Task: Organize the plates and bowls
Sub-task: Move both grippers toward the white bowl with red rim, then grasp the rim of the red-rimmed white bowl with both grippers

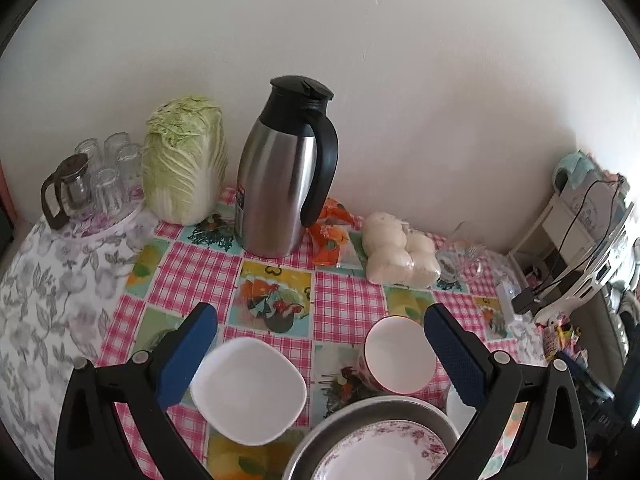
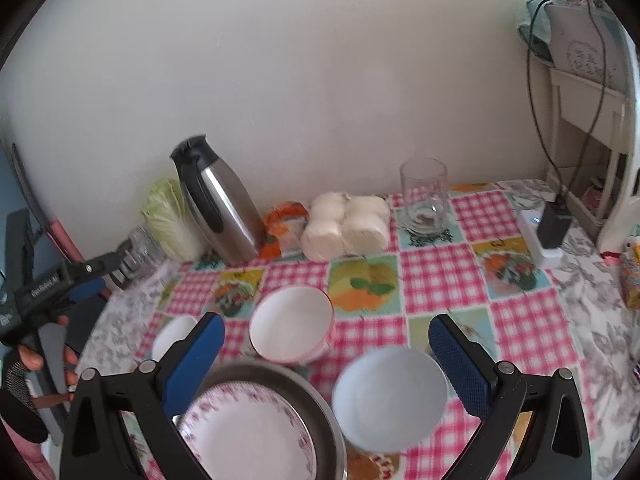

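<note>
My left tool (image 1: 320, 356) hangs wide open over the tabletop (image 1: 344, 300), gripping nothing. Between its blue fingers (image 1: 188, 356) lie a square white dish (image 1: 248, 390) and a round bowl with a flowered outside (image 1: 400, 354), set apart from each other. Nearer me, a flowered plate (image 1: 384, 452) rests inside a metal pan (image 1: 360, 412).

My right tool (image 2: 326, 364) is also spread open and empty, above the same plate (image 2: 244, 436) and a plain white bowl (image 2: 390, 398) just beside the pan (image 2: 316, 400). Farther back stand a steel jug (image 2: 222, 204), buns (image 2: 346, 226), a glass mug (image 2: 424, 200) and a cabbage (image 1: 182, 160).
</note>
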